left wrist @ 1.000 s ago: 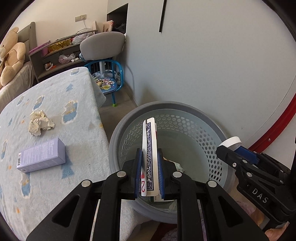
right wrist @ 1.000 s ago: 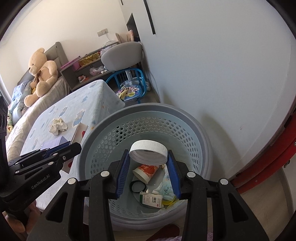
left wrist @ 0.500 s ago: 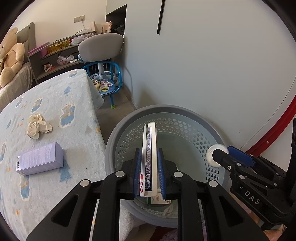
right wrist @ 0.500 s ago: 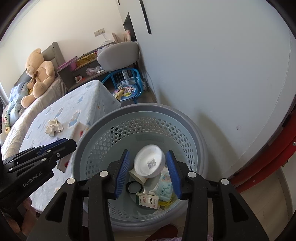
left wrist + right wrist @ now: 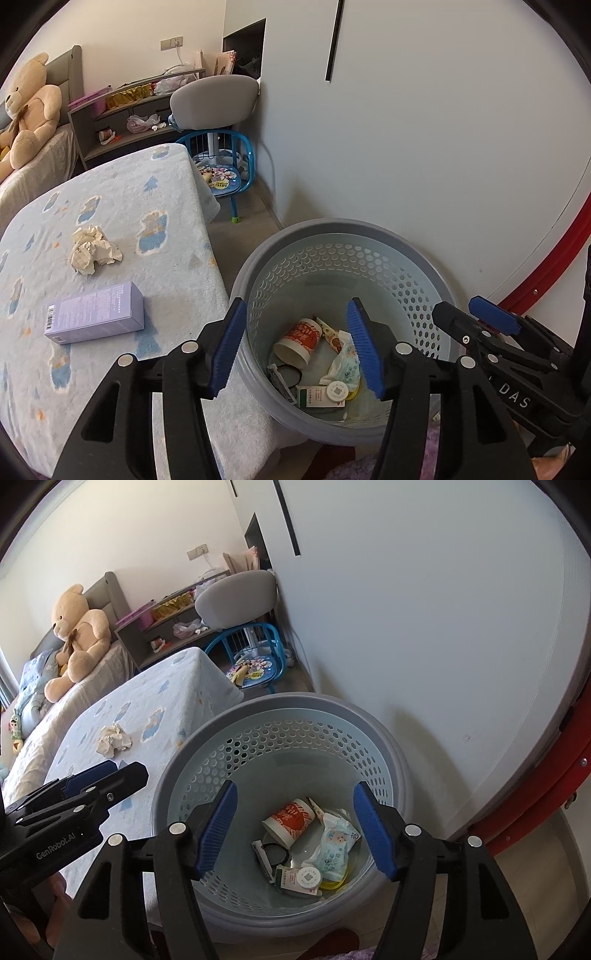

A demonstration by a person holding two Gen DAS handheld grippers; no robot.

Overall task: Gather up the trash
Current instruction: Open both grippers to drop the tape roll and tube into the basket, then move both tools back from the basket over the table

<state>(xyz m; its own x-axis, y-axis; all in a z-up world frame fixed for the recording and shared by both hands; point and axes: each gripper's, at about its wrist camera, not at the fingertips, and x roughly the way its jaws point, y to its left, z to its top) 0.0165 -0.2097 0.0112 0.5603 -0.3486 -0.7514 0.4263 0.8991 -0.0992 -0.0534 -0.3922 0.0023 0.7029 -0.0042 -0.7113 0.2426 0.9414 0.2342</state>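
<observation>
Both claws are hovering over the bin (image 5: pixel 280 716) and I've got them pointing down into it. The left claw (image 5: pixel 295 345) has just been opening, jaws apart with nothing between them. Same for the right claw (image 5: pixel 295 825): just opened, empty. Down at the bottom of the bin there's a paper cup (image 5: pixel 290 821), a wet-wipe pack (image 5: pixel 334 849), a small box (image 5: pixel 291 878) and a round white lid (image 5: pixel 310 877). The bin's rim sits tight against the table (image 5: pixel 177 258) edge on one side, wall just behind it. On the table, a crumpled paper (image 5: pixel 92 249) and a purple box (image 5: pixel 96 317) lie well apart from the edge, open blanket around them.
</observation>
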